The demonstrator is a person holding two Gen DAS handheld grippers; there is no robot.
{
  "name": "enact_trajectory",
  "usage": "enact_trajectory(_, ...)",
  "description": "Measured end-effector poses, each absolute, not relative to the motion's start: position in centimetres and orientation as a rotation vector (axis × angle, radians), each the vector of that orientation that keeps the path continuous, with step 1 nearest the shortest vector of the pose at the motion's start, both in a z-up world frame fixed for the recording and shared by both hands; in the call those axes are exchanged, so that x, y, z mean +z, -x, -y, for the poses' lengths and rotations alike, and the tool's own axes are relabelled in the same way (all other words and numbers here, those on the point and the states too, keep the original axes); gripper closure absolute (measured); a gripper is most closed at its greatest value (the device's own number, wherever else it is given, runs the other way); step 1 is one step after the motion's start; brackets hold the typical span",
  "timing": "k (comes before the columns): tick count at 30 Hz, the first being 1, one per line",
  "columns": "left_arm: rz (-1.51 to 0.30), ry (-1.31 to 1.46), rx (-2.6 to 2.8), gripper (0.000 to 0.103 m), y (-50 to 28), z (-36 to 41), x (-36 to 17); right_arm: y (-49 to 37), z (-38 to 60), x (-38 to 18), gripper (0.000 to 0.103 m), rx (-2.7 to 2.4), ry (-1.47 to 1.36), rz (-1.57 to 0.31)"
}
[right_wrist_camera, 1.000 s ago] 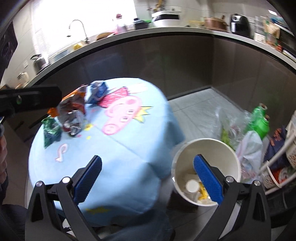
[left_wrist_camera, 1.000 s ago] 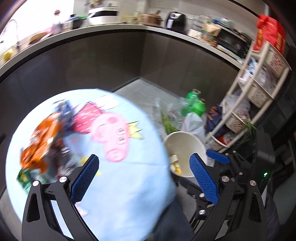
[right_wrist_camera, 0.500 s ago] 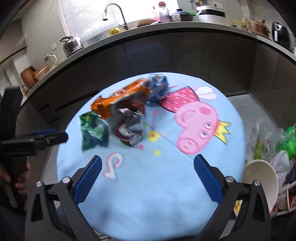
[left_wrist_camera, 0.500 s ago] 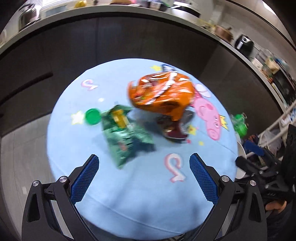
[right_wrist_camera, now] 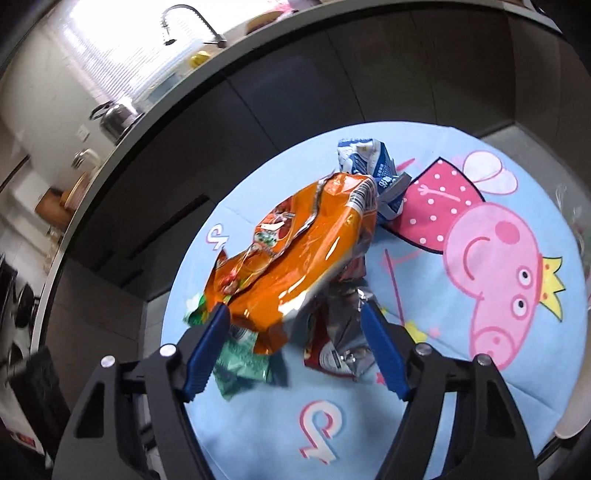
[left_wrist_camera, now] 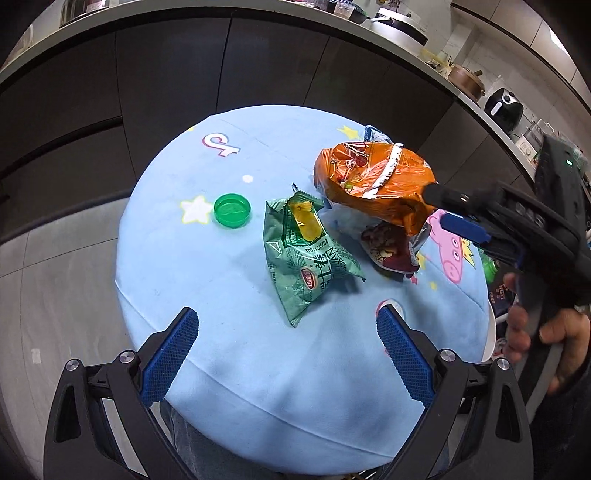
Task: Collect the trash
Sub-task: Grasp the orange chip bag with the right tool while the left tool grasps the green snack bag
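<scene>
A round table with a light blue cartoon cloth [left_wrist_camera: 229, 302] holds the trash. An orange snack bag [left_wrist_camera: 373, 184] lies on a dark red wrapper [left_wrist_camera: 388, 251], beside a green packet [left_wrist_camera: 306, 254] and a green bottle cap [left_wrist_camera: 232, 209]. A blue-white carton [right_wrist_camera: 373, 162] lies behind the orange bag [right_wrist_camera: 295, 258]. My left gripper [left_wrist_camera: 288, 354] is open and empty above the near table edge. My right gripper [right_wrist_camera: 295, 347] is open, its jaws either side of the orange bag's near end; it also shows in the left wrist view [left_wrist_camera: 454, 210].
Dark cabinets and a curved counter [left_wrist_camera: 258, 22] with kitchenware ring the table. A sink tap [right_wrist_camera: 192, 22] and a kettle [right_wrist_camera: 118, 118] stand on the counter. A white bin rim [right_wrist_camera: 569, 428] shows at the table's right edge.
Both grippers swung from the white bin back over the table. The right gripper moved in close to the orange bag and narrowed around it. The left now looks down on the trash.
</scene>
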State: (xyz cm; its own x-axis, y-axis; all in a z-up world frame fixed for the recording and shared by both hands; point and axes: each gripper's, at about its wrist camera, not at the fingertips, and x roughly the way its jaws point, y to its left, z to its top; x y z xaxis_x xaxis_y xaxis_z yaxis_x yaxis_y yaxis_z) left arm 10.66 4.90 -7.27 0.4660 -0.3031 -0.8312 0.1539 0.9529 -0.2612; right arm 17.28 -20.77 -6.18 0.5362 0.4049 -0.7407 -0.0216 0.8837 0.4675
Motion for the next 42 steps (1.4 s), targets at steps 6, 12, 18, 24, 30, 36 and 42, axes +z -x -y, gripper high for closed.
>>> enact_trajectory(6,-1.067,0.168,-0.297,0.016,-11.6,-5.1,-8.0,-17.3,20.5,-5.9,0.087,0.296,-0.448,-0.971)
enact_trajectory(12,-1.084,0.176,-0.293,0.016,-12.2,-5.1,-8.7,-12.7,22.1,-1.4,0.093,0.346,-0.363,-0.836)
enact_trajectory(18,-1.093,0.173,-0.304,0.015,-12.4,-4.2,-8.9,-7.8,24.8,-1.9,0.093,0.321,-0.314,-0.855)
enact_trajectory(24,-1.114,0.166,-0.296,0.015,-13.5,-3.6,-9.2,-4.3,28.2,-5.7,0.089,0.259,-0.379,-0.946)
enact_trajectory(30,-1.140,0.246,-0.309,0.015,-15.6,-3.5,-9.4,-3.6,29.8,-7.7,0.051,0.213,-0.452,-0.971)
enact_trajectory(36,-1.171,0.274,-0.295,0.022,-18.0,-3.0,-10.4,-4.1,29.8,-7.7,0.050,0.203,-0.471,-0.961)
enact_trajectory(42,-1.236,0.315,-0.298,0.038,-18.7,-3.3,-12.6,-3.9,30.4,-8.4,0.050,0.190,-0.485,-0.979)
